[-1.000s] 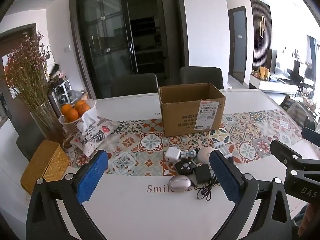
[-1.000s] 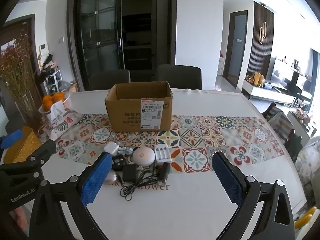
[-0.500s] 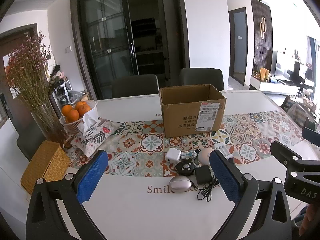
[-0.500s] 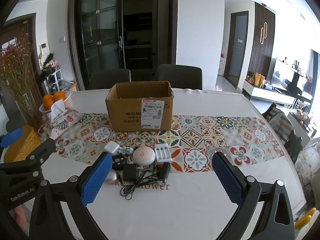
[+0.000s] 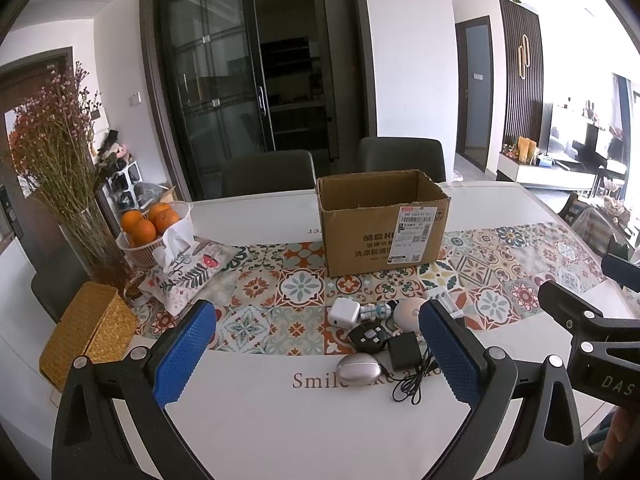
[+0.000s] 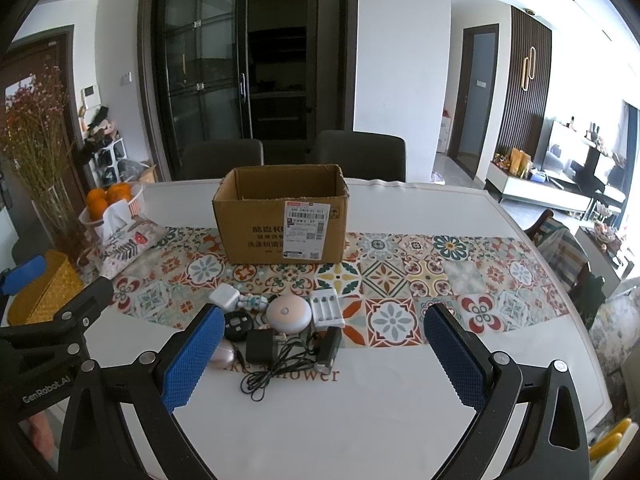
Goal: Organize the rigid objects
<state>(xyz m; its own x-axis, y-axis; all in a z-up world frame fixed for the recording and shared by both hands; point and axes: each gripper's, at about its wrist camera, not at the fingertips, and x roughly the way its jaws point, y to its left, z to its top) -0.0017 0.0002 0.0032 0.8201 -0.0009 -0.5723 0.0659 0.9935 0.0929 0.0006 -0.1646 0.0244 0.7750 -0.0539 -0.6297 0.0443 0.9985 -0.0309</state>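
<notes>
A tall clear glass vase of dried pink and tan flowers (image 5: 60,168) is standing at the left end of the white table (image 5: 280,420). Just beside it, a white basket of oranges (image 5: 154,226) is sitting behind a floral fabric tissue pouch (image 5: 188,276), and a woven yellow wicker box (image 5: 86,332) is resting nearer the edge. Two dark chairs (image 6: 292,154) are facing the far side.

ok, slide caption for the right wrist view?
Open right claw above small gadgets before an open cardboard box.
</notes>
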